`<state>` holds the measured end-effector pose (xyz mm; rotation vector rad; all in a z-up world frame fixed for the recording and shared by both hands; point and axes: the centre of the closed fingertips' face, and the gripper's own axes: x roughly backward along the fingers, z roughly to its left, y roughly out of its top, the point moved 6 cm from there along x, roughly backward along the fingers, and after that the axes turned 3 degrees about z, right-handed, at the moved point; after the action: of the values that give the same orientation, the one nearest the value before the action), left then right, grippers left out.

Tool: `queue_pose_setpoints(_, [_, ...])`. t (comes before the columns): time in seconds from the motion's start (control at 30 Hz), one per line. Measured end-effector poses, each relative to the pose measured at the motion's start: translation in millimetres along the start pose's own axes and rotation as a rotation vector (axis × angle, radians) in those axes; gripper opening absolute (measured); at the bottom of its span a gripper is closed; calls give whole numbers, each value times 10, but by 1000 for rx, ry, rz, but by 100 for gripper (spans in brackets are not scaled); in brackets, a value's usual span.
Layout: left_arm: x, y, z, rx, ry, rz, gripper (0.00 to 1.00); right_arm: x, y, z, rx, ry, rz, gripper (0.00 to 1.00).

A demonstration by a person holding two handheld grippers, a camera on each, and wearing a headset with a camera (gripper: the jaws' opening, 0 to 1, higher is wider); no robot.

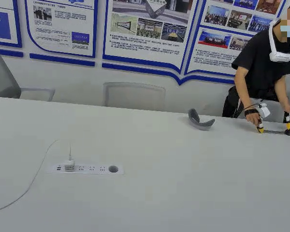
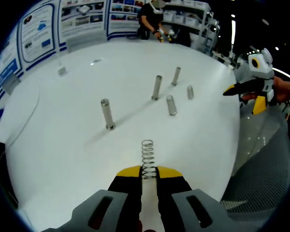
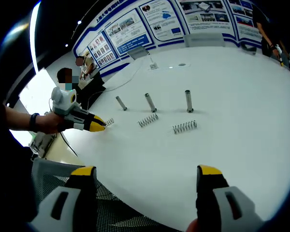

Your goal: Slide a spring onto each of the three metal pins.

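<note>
White table (image 2: 77, 159) held the work. The right gripper (image 3: 147, 180) hung at its edge, jaws wide apart. The left gripper (image 2: 148, 170) pinched one spring (image 2: 147, 153) by its end, the coil sticking out ahead of the fingertips, short of three standing metal pins (image 2: 157, 87). Two loose springs (image 3: 184, 126) lay beside those.

Spring (image 2: 147, 153) btm end hidden in left gripper (image 2: 146, 172) jaws.
</note>
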<state>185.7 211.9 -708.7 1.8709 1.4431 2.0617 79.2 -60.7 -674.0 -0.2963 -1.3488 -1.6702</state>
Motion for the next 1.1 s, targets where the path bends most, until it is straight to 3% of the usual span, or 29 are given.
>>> queue_pose_setpoints(0.13, [38,24,-43,-17,-11,-5,11,-10,-7,9,-1,5,2,86])
queue_pose_setpoints(0.2, [56,64,-92,-45,-32,-26,11,-12,-5,15,-5,7,2,86])
queue_pose_setpoints(0.47, [86,178,-285,-129,-80,-33,11,-10,2,38,-12,17,-3,85])
queue_pose_setpoints(0.73, [73,366,-487,-204,-135,-55,11,-1,33,57,-29,32,-19,82])
queue_pose_setpoints(1.1, [28,558,-672,-283,-199,-70,11,35,75,86,-57,59,-38,76])
